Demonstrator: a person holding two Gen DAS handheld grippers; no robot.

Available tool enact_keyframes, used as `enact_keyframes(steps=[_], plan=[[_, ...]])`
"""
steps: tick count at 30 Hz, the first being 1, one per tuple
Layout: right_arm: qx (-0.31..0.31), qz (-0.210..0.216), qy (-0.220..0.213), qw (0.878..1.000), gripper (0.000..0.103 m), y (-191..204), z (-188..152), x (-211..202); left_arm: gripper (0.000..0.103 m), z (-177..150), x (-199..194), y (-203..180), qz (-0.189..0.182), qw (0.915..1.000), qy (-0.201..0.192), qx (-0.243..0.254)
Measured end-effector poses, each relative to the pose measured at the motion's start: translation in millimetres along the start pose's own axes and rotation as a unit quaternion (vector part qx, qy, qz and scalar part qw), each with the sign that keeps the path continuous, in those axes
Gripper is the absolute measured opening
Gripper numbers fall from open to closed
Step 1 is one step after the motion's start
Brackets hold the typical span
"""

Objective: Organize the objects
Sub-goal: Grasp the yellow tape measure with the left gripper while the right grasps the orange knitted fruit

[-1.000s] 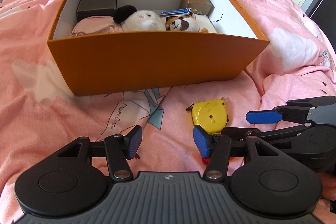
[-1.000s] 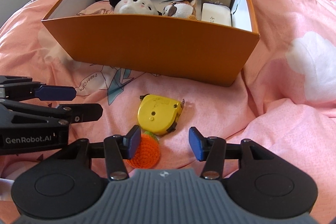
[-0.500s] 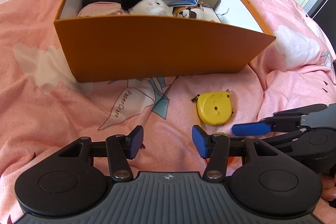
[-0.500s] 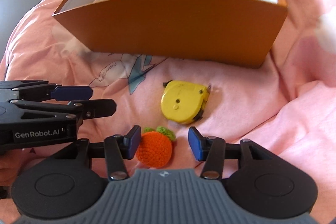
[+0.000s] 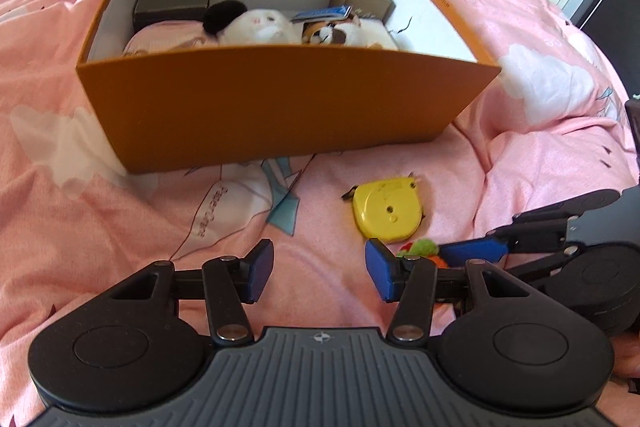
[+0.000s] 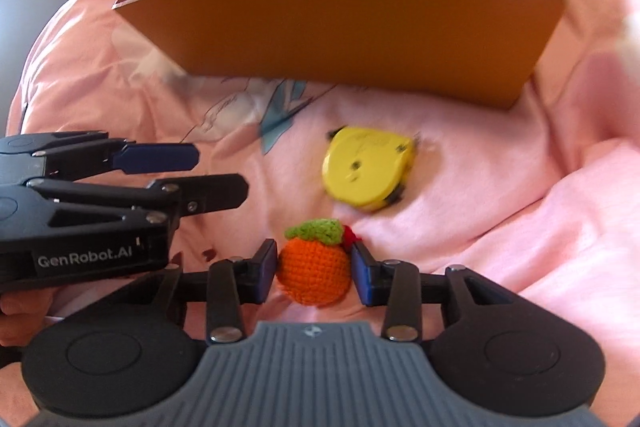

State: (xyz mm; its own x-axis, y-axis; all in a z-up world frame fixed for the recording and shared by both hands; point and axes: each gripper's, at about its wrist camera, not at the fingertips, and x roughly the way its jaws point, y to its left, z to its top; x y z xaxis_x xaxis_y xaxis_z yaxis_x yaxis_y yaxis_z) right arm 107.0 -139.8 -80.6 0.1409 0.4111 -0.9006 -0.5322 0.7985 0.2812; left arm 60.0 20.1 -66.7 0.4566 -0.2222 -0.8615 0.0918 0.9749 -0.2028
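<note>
Your right hand-held gripper (image 6: 313, 273) pinches the crocheted orange (image 6: 313, 274) on the bed (image 6: 540, 235), near the orange box (image 6: 340, 27). It looks soft, light; squeeze its round middle. Your left hand-held gripper (image 5: 319, 271) gapes wide, empty.

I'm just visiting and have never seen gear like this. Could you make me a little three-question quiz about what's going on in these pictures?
1. True or false: the yellow plastic tape measure lies inside the open orange cardboard box.
2. Multiple choice: what sits between the fingers of the right gripper? A) the round orange crocheted fruit with a green leaf top B) the white plush toy with a black ear C) nothing
3. Fill in: the left gripper is open and holds ____.

Key
1. False: it lies on the pink bedspread, in front of the box.
2. A; its pads sit against the fruit's sides.
3. Nothing.
</note>
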Motion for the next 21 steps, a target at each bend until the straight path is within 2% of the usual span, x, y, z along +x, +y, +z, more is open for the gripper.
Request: enact_keyframes(steps=[5, 8, 10, 13, 16, 21], plan=[[-0.019, -0.062, -0.045, 0.997, 0.042, -9.7, 6.3, -25.5, 0.063, 12.1, 9.0, -7.7, -0.022, 0.9997, -0.006, -0.008], [-0.022, -0.122, -0.082, 0.989, 0.042, -20.7, 13.9, -37.7, 0.067, 17.7, 22.6, -14.5, -0.042, 0.999, 0.003, -0.012], [-0.017, -0.148, -0.093, 0.984, 0.042, -31.6, 17.7, -39.7, 0.072, 20.7, 34.9, -21.6, -0.048, 0.9988, 0.01, -0.009], [0.008, -0.145, -0.084, 0.986, 0.042, -48.7, 20.2, -32.5, 0.073, 23.0, 54.8, -29.7, -0.038, 0.9989, 0.022, -0.012], [0.033, -0.134, -0.071, 0.988, 0.042, -58.8, 17.8, -21.0, 0.073, 23.6, 68.8, -27.4, -0.034, 0.998, 0.037, -0.037], [0.06, -0.111, -0.071, 0.989, 0.042, -67.8, 14.7, -14.7, 0.073, 26.6, 74.6, -23.6, -0.036, 0.9967, 0.036, -0.063]])
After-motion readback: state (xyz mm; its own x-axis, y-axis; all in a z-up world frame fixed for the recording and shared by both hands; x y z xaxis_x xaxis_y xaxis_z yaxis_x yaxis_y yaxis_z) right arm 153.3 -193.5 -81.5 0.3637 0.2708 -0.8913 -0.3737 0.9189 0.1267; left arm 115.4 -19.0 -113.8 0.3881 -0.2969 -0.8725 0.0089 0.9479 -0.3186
